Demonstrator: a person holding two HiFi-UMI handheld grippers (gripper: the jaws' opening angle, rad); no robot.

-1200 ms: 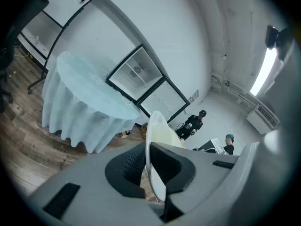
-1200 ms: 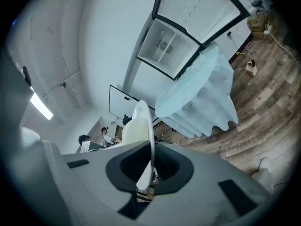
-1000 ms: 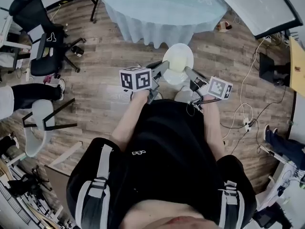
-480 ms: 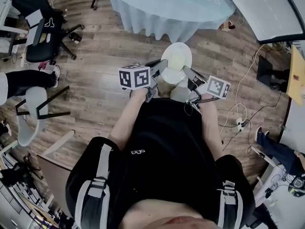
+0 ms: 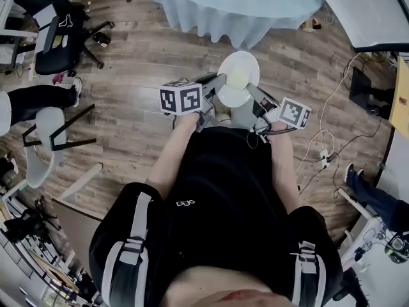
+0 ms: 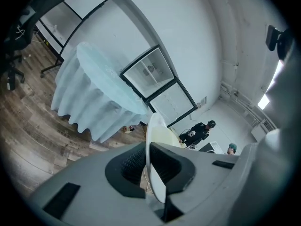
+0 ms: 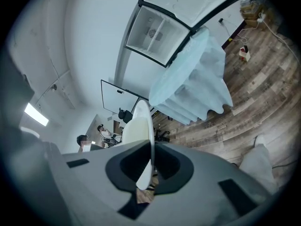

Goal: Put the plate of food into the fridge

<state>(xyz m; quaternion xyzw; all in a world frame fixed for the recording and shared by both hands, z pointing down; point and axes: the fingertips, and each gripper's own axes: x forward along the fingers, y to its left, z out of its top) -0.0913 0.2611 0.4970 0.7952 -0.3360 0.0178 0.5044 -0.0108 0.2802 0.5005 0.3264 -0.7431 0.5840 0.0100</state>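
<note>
The plate of food (image 5: 238, 85) hangs between your two grippers: the left gripper (image 5: 216, 87) is clamped on one rim and the right gripper (image 5: 254, 96) on the opposite rim. Squeeze evenly and hold the plate level as you walk to the fridge.

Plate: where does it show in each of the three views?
Head view: plate upper centre, between left gripper and right gripper.
Left gripper view: edge-on, lower centre, in the jaws.
Right gripper view: edge-on, lower centre, in the jaws.
Shared landmark: the cloth-draped table.
</note>
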